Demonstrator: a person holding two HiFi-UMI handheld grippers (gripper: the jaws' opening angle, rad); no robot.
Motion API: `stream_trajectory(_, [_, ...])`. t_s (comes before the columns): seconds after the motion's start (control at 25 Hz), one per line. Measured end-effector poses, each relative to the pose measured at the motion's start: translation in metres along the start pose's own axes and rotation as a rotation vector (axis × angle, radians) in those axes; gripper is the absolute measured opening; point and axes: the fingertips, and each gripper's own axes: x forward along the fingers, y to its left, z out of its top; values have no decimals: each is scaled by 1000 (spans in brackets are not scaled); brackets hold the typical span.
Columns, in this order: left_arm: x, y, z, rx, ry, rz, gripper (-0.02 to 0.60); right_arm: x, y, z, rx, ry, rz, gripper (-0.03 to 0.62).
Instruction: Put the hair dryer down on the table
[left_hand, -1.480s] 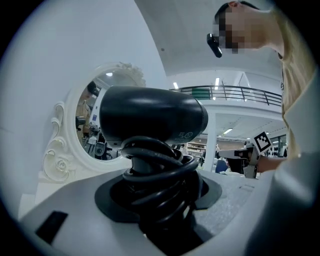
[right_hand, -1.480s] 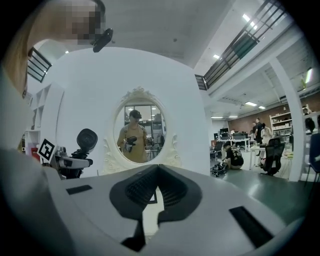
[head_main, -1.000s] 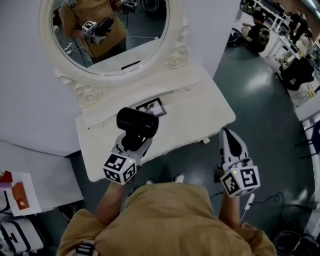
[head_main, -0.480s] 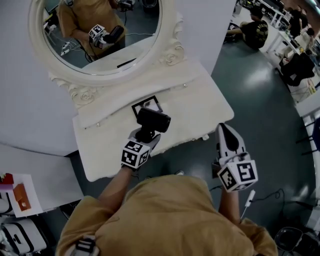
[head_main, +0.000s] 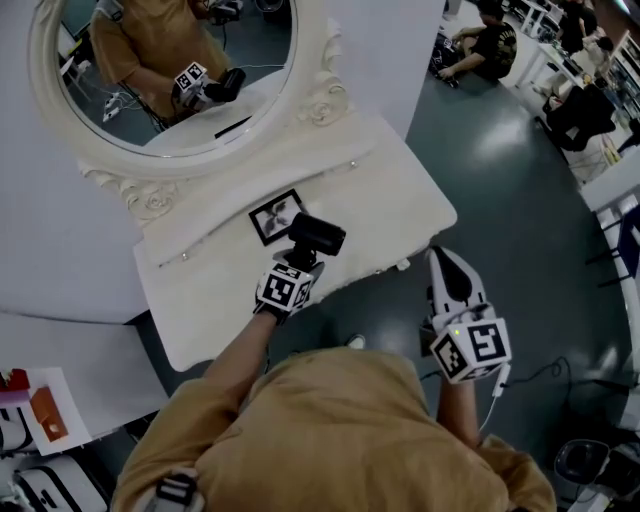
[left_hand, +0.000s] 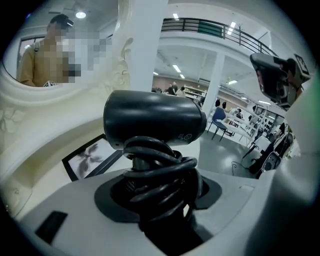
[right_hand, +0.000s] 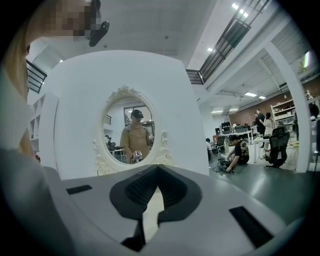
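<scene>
Lowered, cord-wrapped hair dryer (head_main: 318, 234) is clamped in left gripper (head_main: 301, 259) jaws; right gripper (head_main: 442, 258) jaws together.

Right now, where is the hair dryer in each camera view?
Head view: centre, hair dryer held in the left gripper, over the white dressing table.
Left gripper view: centre, its cord-wrapped handle between the jaws.
Right gripper view: not in it.
Shared landmark: the white oval mirror frame.

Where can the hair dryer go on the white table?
The table is bare right of the picture frame, toward the right end, and left of it along the front edge. The middle is crowded: the hair dryer is right by the frame.
</scene>
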Motion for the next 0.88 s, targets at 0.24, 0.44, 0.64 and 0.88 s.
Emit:
stream_trajectory(0.24, [23, 3, 5, 42, 37, 10, 239, -12, -7, 2, -8, -3, -41, 3])
stream_trajectory(0.44, [34, 9, 27, 109, 26, 45, 239, -25, -15, 3, -8, -8, -81, 3])
stream_trajectory(0.64, [47, 10, 27, 122, 55, 54, 239, -33, -18, 2, -8, -3, -103, 3])
stream_trajectory(0.88, [58, 8, 26, 177, 89, 74, 239, -43, -21, -6, 0, 20, -118, 3])
